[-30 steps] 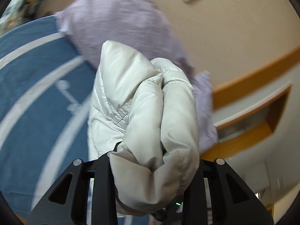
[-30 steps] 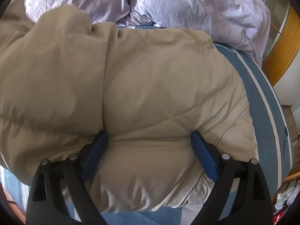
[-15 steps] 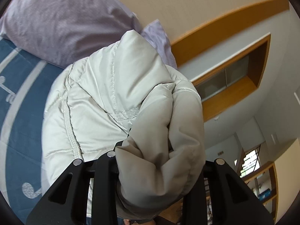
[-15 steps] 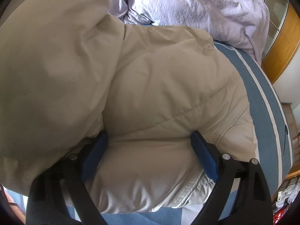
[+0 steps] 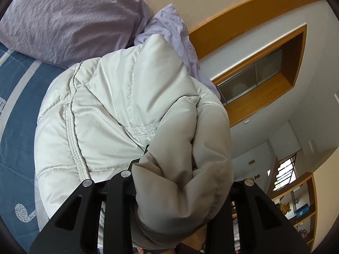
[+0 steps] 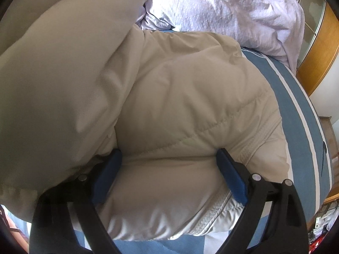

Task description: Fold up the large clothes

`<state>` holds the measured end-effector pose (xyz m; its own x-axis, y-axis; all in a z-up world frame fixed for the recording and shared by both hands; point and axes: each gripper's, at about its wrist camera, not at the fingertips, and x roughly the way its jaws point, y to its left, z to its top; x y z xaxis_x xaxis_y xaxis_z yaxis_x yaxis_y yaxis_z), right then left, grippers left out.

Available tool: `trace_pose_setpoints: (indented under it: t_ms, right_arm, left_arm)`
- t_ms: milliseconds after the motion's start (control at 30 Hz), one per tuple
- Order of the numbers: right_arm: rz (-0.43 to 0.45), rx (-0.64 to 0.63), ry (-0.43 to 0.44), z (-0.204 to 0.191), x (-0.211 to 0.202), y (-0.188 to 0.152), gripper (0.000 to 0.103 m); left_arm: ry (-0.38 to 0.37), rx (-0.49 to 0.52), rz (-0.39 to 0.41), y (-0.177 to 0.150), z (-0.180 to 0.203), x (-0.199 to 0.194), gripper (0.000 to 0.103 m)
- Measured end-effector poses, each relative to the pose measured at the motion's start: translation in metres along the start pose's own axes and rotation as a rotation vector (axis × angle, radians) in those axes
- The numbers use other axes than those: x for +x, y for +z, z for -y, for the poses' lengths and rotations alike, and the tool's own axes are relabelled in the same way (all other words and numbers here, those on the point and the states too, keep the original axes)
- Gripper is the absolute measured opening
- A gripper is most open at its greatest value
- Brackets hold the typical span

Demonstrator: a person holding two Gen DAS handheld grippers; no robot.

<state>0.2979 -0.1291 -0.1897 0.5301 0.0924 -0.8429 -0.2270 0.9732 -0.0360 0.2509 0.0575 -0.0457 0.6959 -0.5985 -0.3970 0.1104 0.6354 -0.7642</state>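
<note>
You work on a bed [image 6: 300,114] with a blue, white-striped cover, crumpled lilac pillows [image 5: 70,19] at its head, beside wood-trimmed walls. The puffy quilted beige down jacket [image 6: 190,97] lies mid-bed. Your left gripper [image 5: 180,182] clamps a bunched fold; your right gripper [image 6: 169,169] presses down on it, blue pads wide.

Jacket [image 6: 180,97] on bed [image 6: 296,114], before pillows [image 6: 222,6]

The left gripper [image 5: 180,182] is clamped on a bunched fold of the pale beige puffy quilted jacket [image 5: 118,114]; the right gripper [image 6: 169,169], jaws spread wide, presses down onto that jacket.
</note>
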Motion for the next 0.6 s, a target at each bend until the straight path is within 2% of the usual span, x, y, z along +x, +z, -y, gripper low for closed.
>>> trace_pose_setpoints:
  t_ms: [300,467,600]
  right_arm:
    - [0.025,0.013,0.032,0.006,-0.007,-0.004,0.09]
    - [0.053,0.054,0.093,0.024,-0.015,-0.008,0.089]
    - [0.063,0.038,0.128,0.034,-0.019,-0.007,0.088]
  left_arm:
    - [0.023,0.058,-0.083,-0.02,0.015,0.032,0.03]
    - [0.058,0.088,-0.1,-0.029,0.023,0.048,0.03]
    - [0.093,0.097,-0.103,-0.036,0.028,0.062,0.03]
